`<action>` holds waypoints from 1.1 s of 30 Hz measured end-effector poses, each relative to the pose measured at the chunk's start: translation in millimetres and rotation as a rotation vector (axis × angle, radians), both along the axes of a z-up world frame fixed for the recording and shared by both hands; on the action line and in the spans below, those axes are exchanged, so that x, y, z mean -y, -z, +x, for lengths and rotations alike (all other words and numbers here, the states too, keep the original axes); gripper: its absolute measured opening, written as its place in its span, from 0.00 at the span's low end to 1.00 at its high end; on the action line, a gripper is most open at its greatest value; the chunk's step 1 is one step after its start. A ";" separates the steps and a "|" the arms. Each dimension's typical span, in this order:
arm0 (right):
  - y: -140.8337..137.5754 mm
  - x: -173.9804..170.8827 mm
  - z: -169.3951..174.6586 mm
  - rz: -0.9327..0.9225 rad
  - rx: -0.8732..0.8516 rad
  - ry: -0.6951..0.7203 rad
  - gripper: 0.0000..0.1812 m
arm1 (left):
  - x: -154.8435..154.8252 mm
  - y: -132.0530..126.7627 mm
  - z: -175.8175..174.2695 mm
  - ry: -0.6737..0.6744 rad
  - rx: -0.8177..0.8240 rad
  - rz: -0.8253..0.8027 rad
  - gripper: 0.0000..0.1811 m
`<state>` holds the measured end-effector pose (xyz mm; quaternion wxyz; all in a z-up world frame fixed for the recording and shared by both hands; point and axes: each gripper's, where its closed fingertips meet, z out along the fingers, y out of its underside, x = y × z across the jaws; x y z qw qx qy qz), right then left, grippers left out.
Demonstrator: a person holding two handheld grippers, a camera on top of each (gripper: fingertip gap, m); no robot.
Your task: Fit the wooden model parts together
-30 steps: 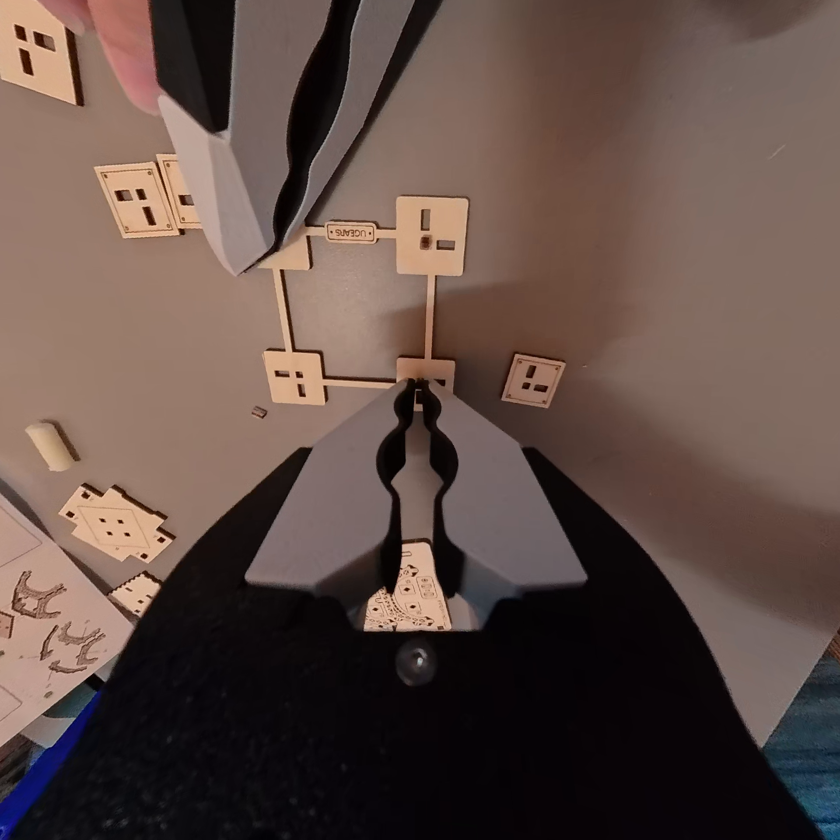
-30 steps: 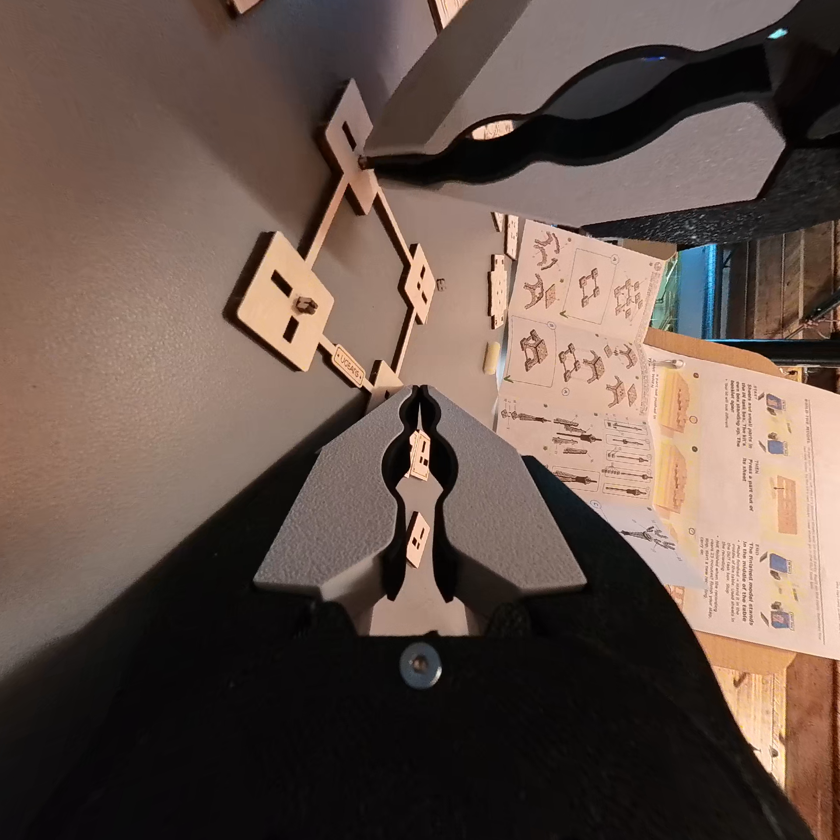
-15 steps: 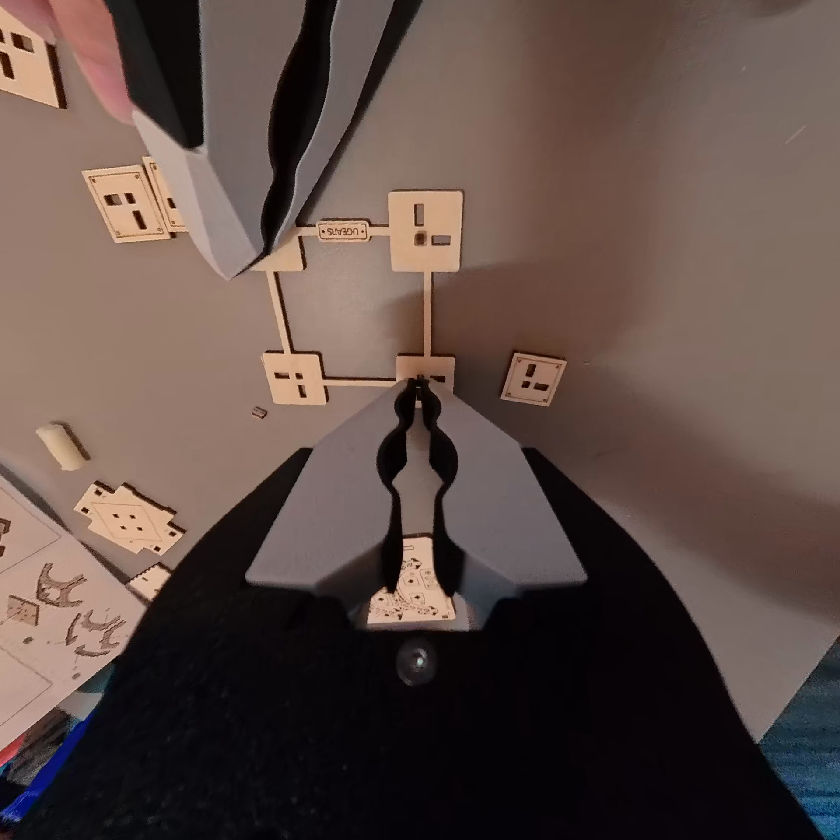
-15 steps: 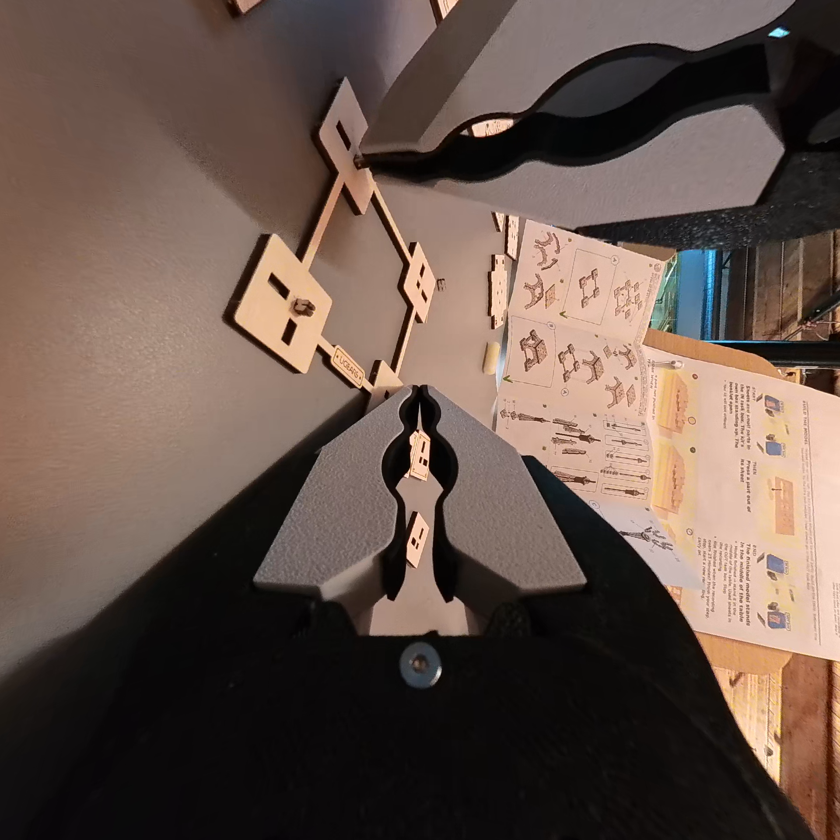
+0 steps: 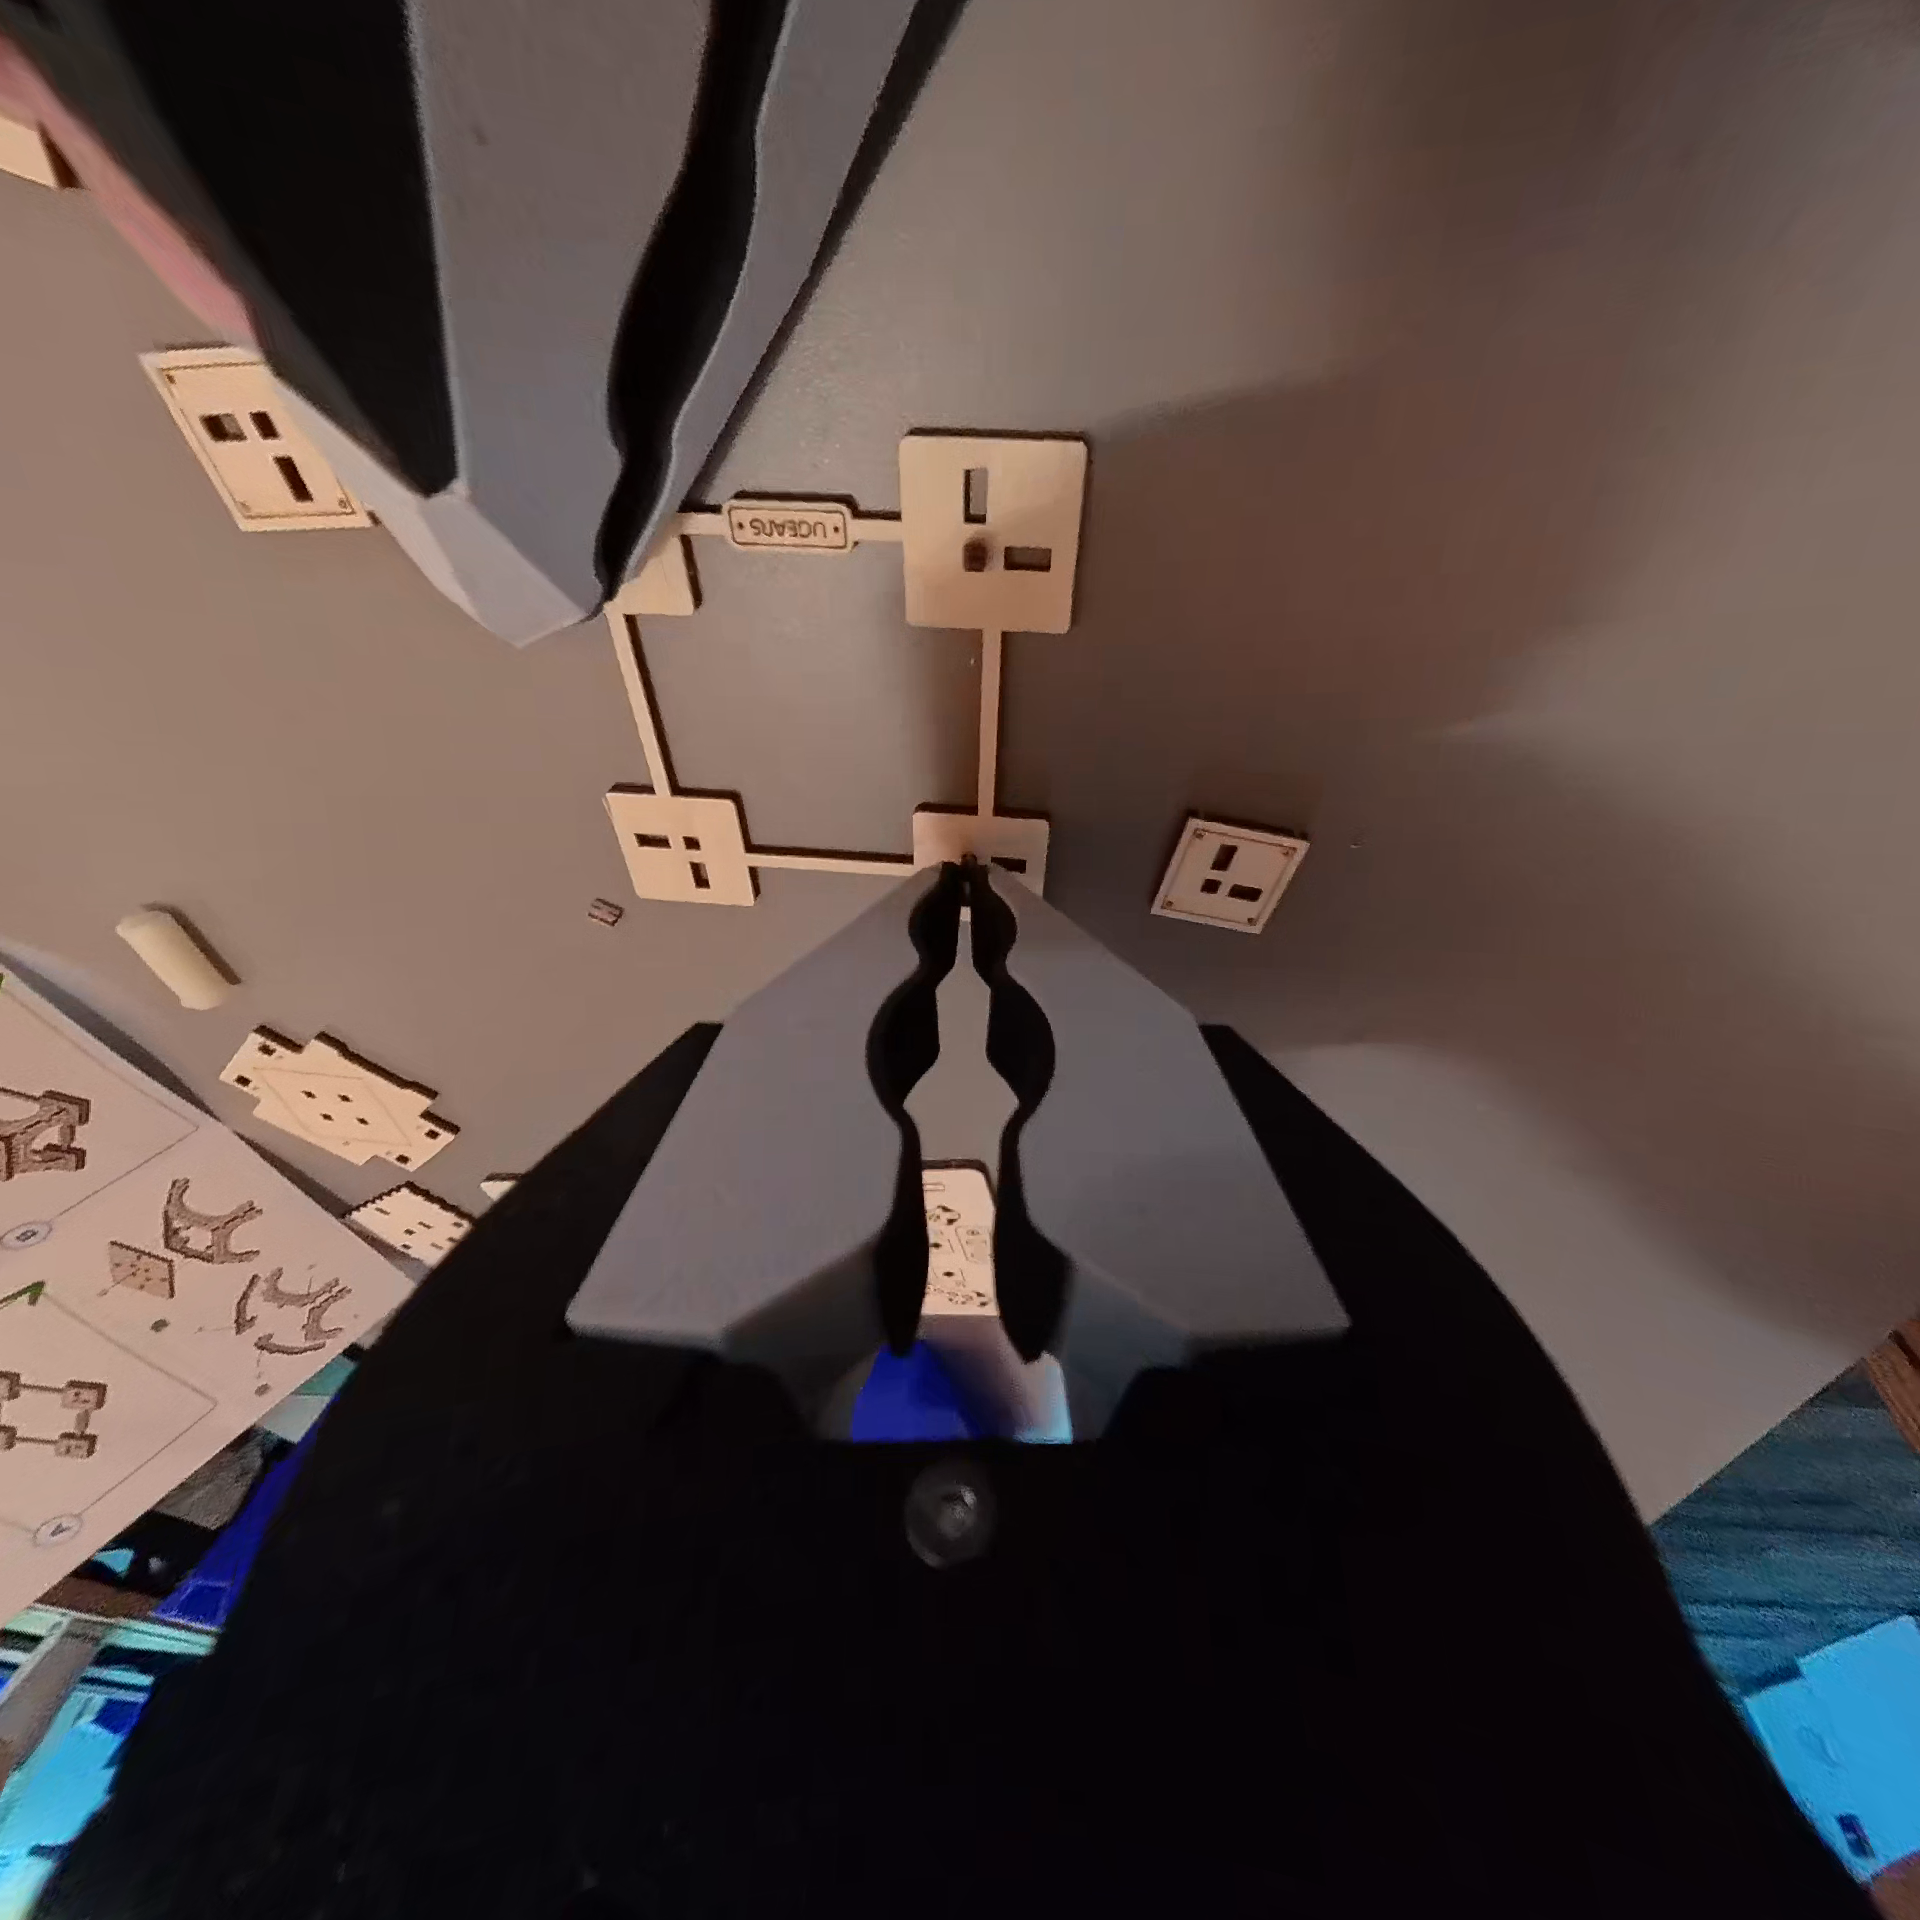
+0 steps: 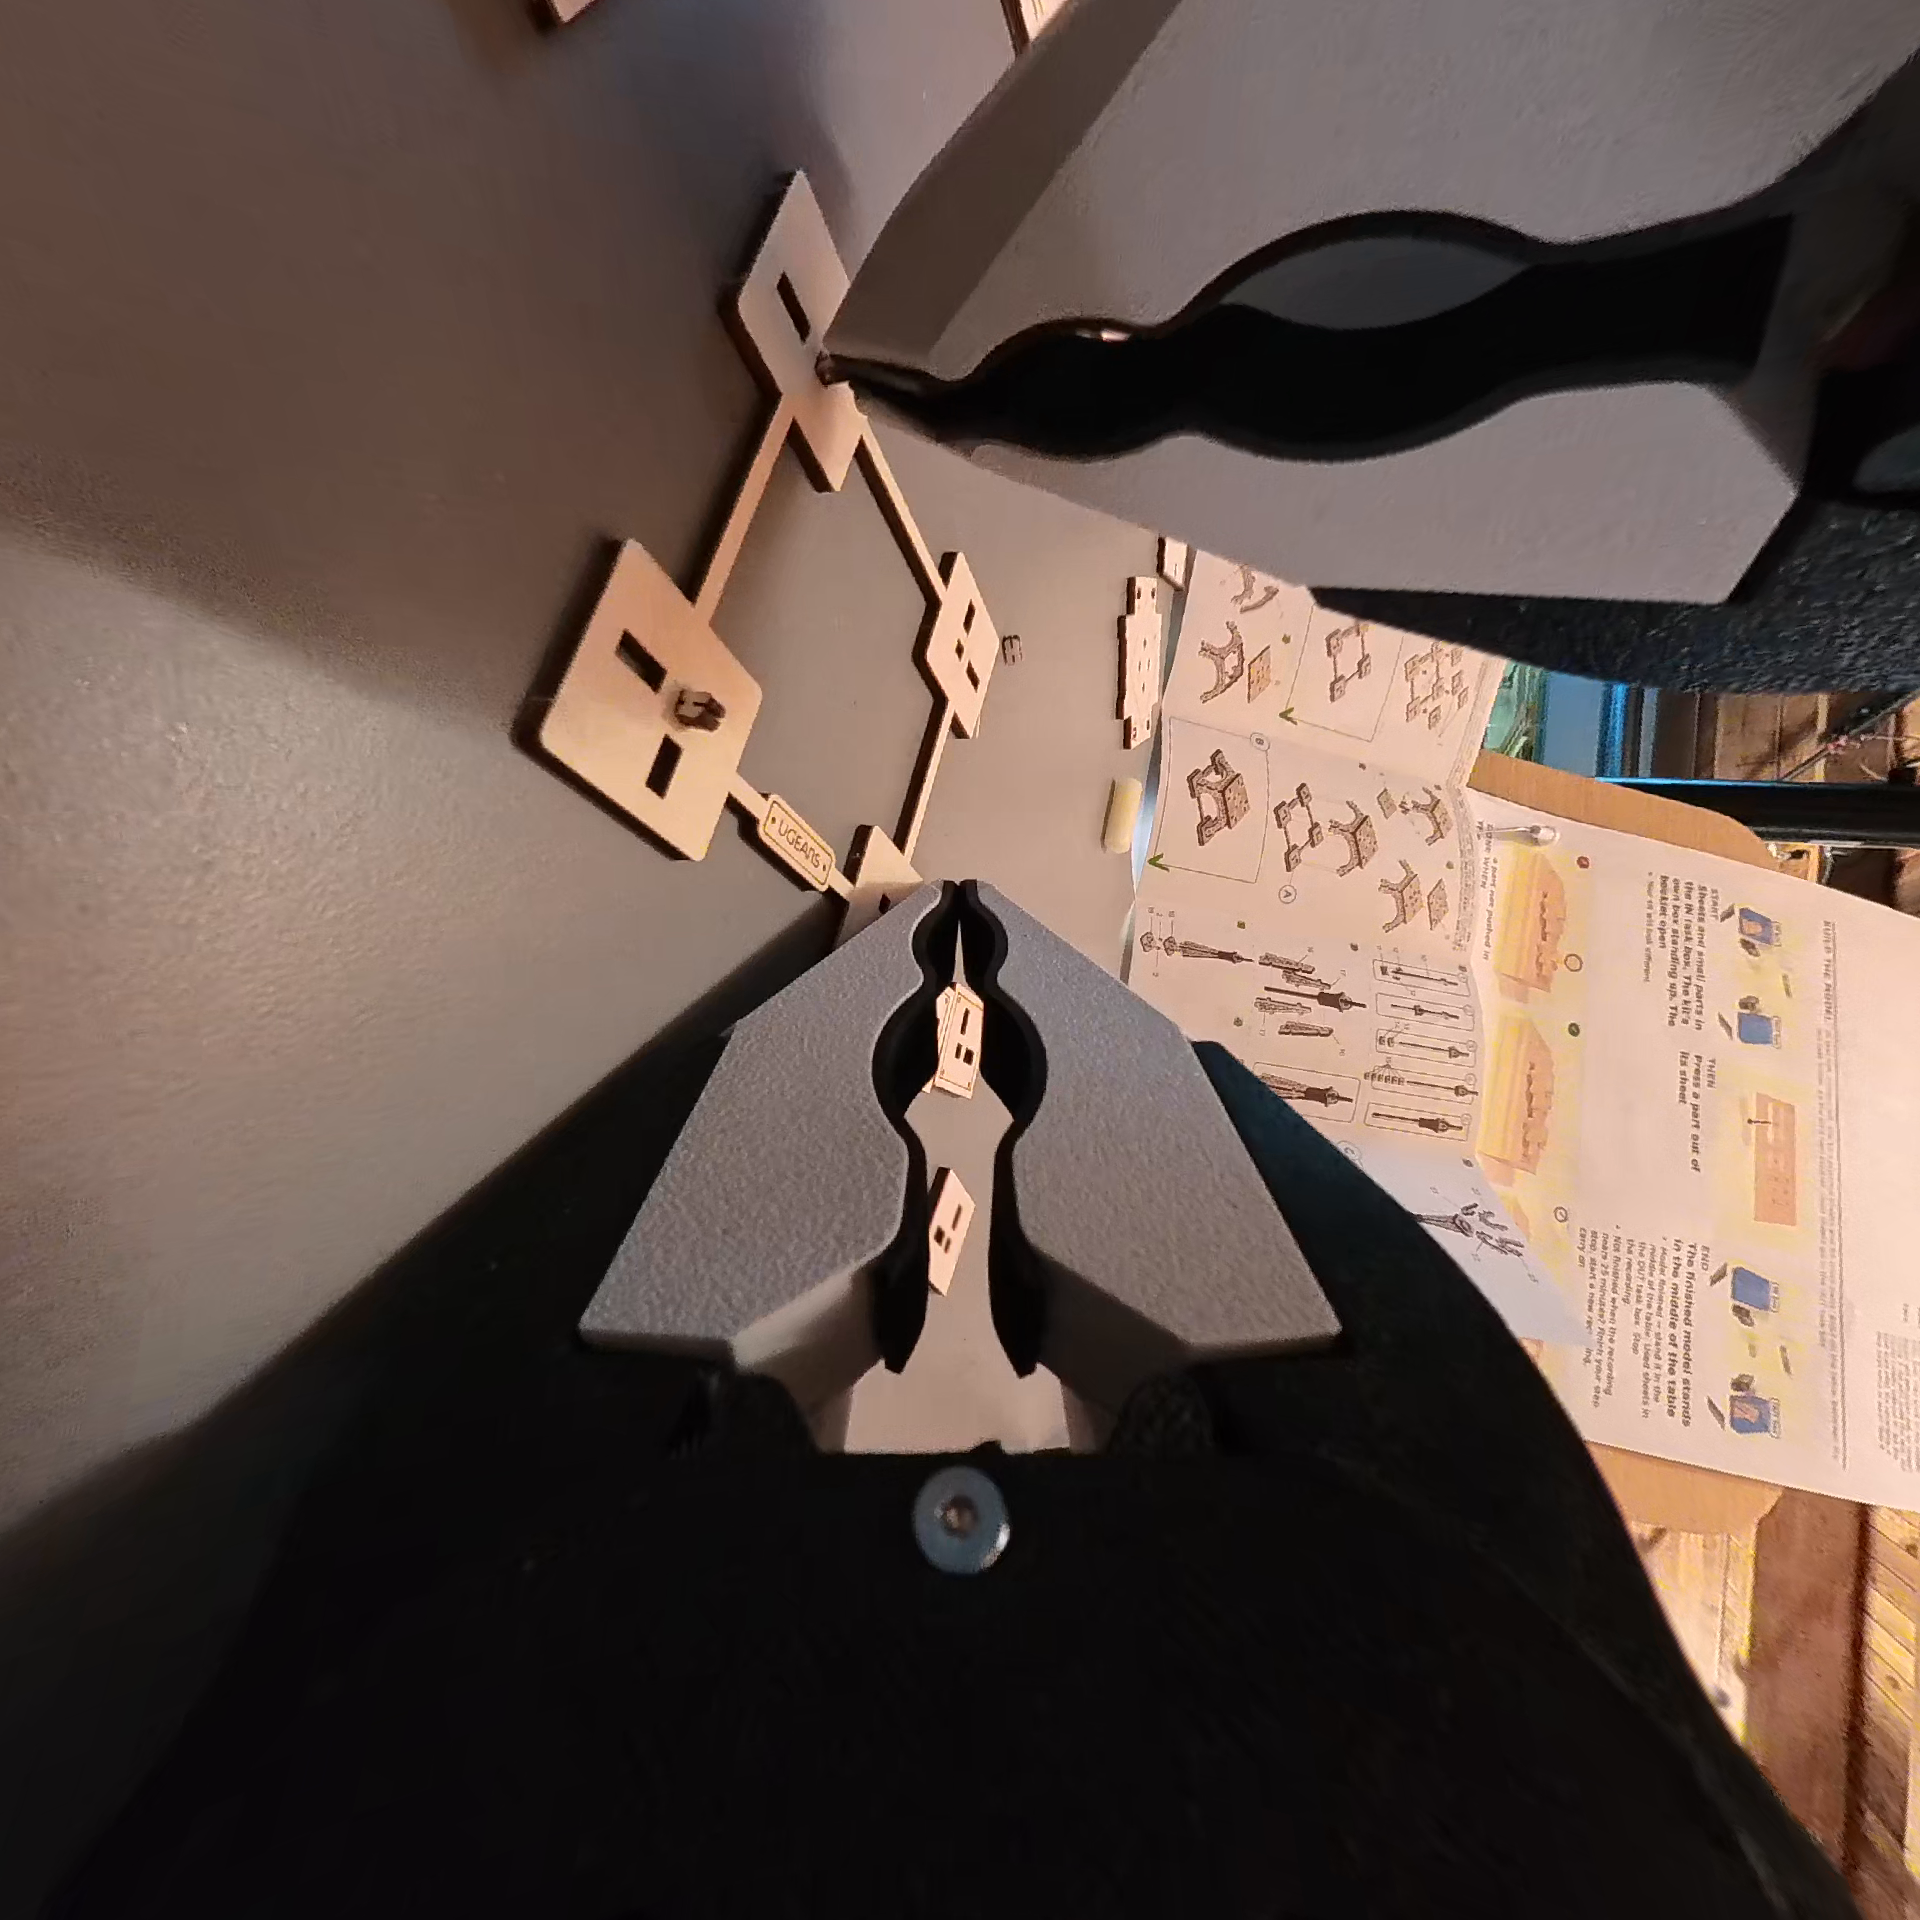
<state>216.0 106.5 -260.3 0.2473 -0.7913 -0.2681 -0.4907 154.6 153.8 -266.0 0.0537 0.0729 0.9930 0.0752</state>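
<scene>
The wooden frame (image 5: 821, 717) lies flat on the grey table (image 5: 1455, 468), four square pads joined by thin strips. The left gripper (image 5: 964, 864) is pinched tight on a tiny dark peg at the near-right pad (one already sits in the far-right pad). The right gripper (image 6: 954, 891) is closed with its tips at the opposite corner; can't tell if it holds anything.

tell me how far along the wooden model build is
Early. Done: one small peg stands in a corner pad of the square frame. In hand: the left gripper pinches something tiny at another corner, while the right gripper presses a third. Left: loose square plates still lie unattached.
</scene>
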 end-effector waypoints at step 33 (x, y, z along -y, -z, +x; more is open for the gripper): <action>1.9 0.2 1.9 -0.015 0.035 -0.008 0.00 | -2.9 -3.1 -4.5 -0.109 -0.008 -0.126 0.12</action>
